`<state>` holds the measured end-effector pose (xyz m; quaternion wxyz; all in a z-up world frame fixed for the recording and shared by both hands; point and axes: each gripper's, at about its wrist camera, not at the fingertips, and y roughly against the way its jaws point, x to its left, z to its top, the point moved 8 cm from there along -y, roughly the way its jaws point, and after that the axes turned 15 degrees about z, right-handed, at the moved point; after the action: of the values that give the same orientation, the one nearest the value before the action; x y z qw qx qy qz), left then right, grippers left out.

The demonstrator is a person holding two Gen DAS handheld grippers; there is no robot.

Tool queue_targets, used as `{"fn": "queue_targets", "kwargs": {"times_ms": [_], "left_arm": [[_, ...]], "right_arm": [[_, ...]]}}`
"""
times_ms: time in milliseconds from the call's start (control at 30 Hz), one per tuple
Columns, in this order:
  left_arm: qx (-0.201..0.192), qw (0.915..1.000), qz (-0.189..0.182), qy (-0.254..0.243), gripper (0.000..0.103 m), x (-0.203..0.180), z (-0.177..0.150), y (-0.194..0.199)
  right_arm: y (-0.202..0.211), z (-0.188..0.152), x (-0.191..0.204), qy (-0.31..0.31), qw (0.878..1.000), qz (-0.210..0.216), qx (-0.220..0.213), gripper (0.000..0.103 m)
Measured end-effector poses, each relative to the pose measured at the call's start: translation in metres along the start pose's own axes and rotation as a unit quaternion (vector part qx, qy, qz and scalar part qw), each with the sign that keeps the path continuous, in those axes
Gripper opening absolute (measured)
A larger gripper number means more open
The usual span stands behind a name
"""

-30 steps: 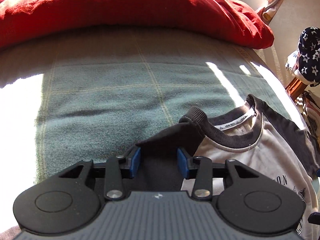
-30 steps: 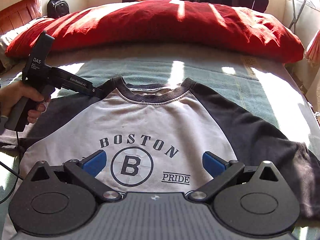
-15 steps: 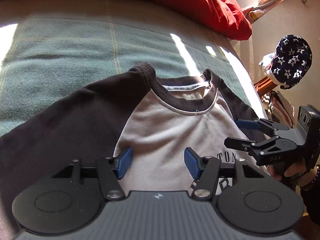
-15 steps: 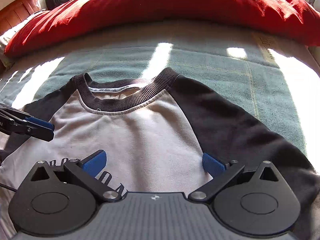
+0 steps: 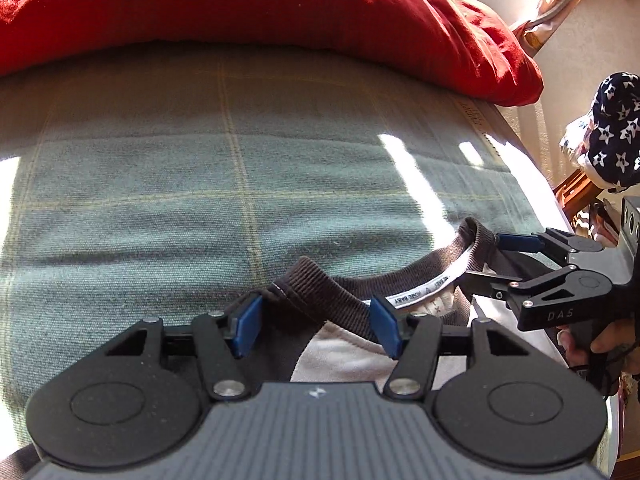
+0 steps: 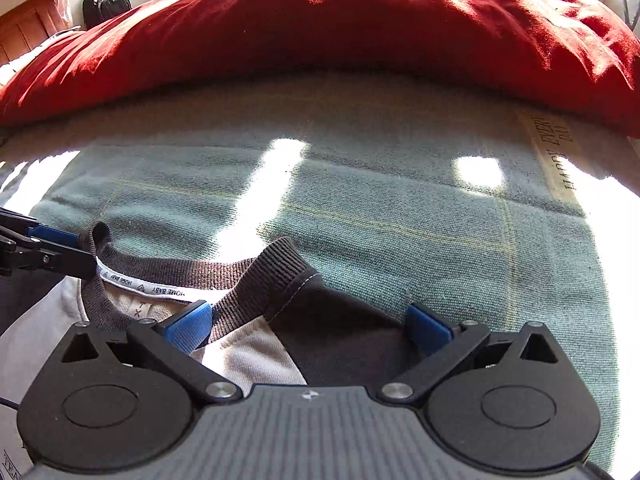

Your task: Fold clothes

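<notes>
Comparing with half a second ago, both wrist views now sit at the neckline of the sweatshirt (image 6: 256, 356) instead of over its chest panel; the printed lettering is out of both views. The left gripper (image 5: 316, 326) has its jaws spread, with the left collar corner lying between the blue pads, untouched by either pad. The right gripper (image 6: 308, 326) has its jaws spread wider than the left pair, straddling the right collar corner and the dark shoulder fabric; no pad presses on cloth. One second ago the left jaws stood narrower.

The sweatshirt lies on the green checked blanket (image 5: 160, 200), near the viewer, collar toward the far red pillow (image 6: 320, 28). Its body is pale, its sleeves and ribbed collar (image 5: 320, 288) dark brown. Both collar corners stand up, curled. A white neck label (image 6: 140, 286) reads HOME BABY. Sunlight streaks cross the blanket.
</notes>
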<state>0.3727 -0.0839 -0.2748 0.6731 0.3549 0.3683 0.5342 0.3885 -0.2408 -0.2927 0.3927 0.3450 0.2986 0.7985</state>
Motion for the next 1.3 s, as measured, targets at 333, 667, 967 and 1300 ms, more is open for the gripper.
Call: {"fn": "queue_targets", "kwargs": {"times_ms": [333, 667, 967, 1300], "left_arm": [[-0.009, 0.9994, 0.026, -0.021, 0.057, -0.003, -0.005, 0.062], [0.017, 0.9989, 0.028, -0.034, 0.058, -0.01, -0.043, 0.096], [0.052, 0.9969, 0.021, -0.056, 0.058, -0.026, -0.077, 0.1], [0.096, 0.9938, 0.02, -0.052, 0.058, -0.029, -0.099, 0.082]], "right_arm": [[0.03, 0.006, 0.025, -0.013, 0.999, -0.029, 0.035, 0.103], [0.06, -0.01, 0.065, 0.025, 0.995, -0.041, 0.092, 0.103], [0.063, -0.052, 0.103, 0.023, 0.988, -0.001, 0.154, 0.103], [0.054, -0.075, 0.109, -0.015, 0.982, 0.019, 0.188, 0.103]]}}
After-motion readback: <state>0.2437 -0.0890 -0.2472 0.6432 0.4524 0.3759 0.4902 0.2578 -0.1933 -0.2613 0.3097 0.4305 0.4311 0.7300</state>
